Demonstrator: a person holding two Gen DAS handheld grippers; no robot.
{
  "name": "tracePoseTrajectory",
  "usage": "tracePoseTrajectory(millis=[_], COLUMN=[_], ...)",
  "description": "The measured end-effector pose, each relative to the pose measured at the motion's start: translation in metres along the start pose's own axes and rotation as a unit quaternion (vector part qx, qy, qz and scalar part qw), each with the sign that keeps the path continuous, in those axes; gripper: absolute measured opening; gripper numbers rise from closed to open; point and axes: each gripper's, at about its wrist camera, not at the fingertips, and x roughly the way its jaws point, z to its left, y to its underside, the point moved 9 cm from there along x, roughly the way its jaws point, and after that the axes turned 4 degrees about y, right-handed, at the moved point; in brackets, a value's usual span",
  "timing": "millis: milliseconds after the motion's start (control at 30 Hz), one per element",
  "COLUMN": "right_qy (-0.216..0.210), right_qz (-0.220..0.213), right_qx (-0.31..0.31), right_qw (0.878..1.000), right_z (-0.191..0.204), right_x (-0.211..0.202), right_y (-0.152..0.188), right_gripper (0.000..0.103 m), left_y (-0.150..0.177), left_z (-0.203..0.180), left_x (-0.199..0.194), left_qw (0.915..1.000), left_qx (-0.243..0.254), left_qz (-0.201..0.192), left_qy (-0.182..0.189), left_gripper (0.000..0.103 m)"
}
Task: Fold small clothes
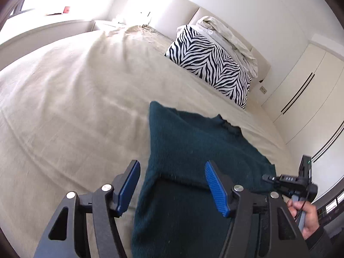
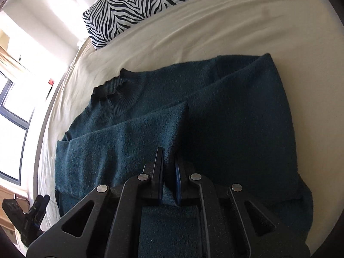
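Observation:
A dark teal knit sweater [image 2: 154,116] lies on the cream bed cover [image 2: 215,28], collar toward the zebra pillow, with both sleeves folded in across the body. My right gripper [image 2: 169,163] is shut on a fold of the sweater at its near edge. In the left wrist view the sweater [image 1: 193,142] lies ahead and under my left gripper [image 1: 172,172], which is open, its blue pads on either side of the sweater's left edge, holding nothing. The right gripper's body also shows in the left wrist view [image 1: 288,180], held by a hand.
A zebra-print pillow [image 1: 210,62] and a crumpled white duvet [image 1: 228,34] lie at the head of the bed. A white wardrobe [image 1: 301,90] stands on the right. Windows [image 2: 13,111] line the far side. Bare bed cover [image 1: 75,99] stretches left of the sweater.

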Motion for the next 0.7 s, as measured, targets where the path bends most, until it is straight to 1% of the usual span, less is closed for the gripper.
tracePoseTrajectory(millis=[67, 133, 167, 200, 233, 267, 333, 400, 433, 500, 533, 667, 700], right_qy=[-0.02, -0.042, -0.05, -0.056, -0.06, -0.065, -0.07, -0.081, -0.087, -0.097, -0.103, -0.117, -0.116], right_qz=[0.002, 0.004, 0.005, 0.005, 0.004, 0.003, 0.002, 0.0, -0.001, -0.003, -0.004, -0.01, -0.012], right_qx=[0.023, 0.045, 0.051, 0.053, 0.053, 0.052, 0.052, 0.056, 0.056, 0.057, 0.057, 0.064, 0.065], right_qw=[1.0, 0.998, 0.997, 0.997, 0.997, 0.997, 0.996, 0.995, 0.995, 0.994, 0.993, 0.991, 0.991], right_z=[-0.006, -0.01, -0.012, -0.013, -0.013, -0.013, -0.013, -0.013, -0.012, -0.013, -0.014, -0.016, -0.016], right_x=[0.007, 0.007, 0.008, 0.008, 0.009, 0.008, 0.009, 0.009, 0.009, 0.009, 0.009, 0.008, 0.007], right_y=[0.0, 0.002, 0.002, 0.002, 0.003, 0.003, 0.005, 0.005, 0.004, 0.004, 0.004, 0.004, 0.004], right_gripper=[0.01, 0.011, 0.011, 0.012, 0.013, 0.013, 0.013, 0.013, 0.013, 0.013, 0.013, 0.013, 0.013], left_y=[-0.023, -0.043, -0.049, -0.053, -0.056, -0.056, -0.052, -0.048, -0.046, -0.045, -0.044, -0.034, -0.031], left_z=[-0.006, -0.01, -0.012, -0.015, -0.016, -0.016, -0.005, 0.013, 0.019, 0.027, 0.028, 0.023, 0.021], left_x=[0.007, 0.025, 0.036, 0.051, 0.066, 0.08, 0.111, 0.131, 0.138, 0.143, 0.143, 0.132, 0.128], left_qw=[0.9998, 0.9994, 0.9988, 0.9975, 0.9959, 0.9942, 0.9886, 0.9843, 0.9823, 0.9809, 0.981, 0.9833, 0.983], left_qx=[0.01, 0.011, 0.011, 0.014, 0.011, 0.002, -0.03, -0.067, -0.079, -0.086, -0.082, -0.056, -0.053], left_qz=[-0.006, 0.005, 0.018, 0.042, 0.058, 0.073, 0.115, 0.135, 0.14, 0.142, 0.141, 0.138, 0.139], left_qy=[0.015, 0.034, 0.044, 0.056, 0.069, 0.079, 0.093, 0.092, 0.096, 0.102, 0.104, 0.104, 0.107], left_gripper=[0.065, 0.065, 0.065, 0.064, 0.057, 0.056, 0.055, 0.053, 0.047, 0.038, 0.036, 0.037, 0.038])
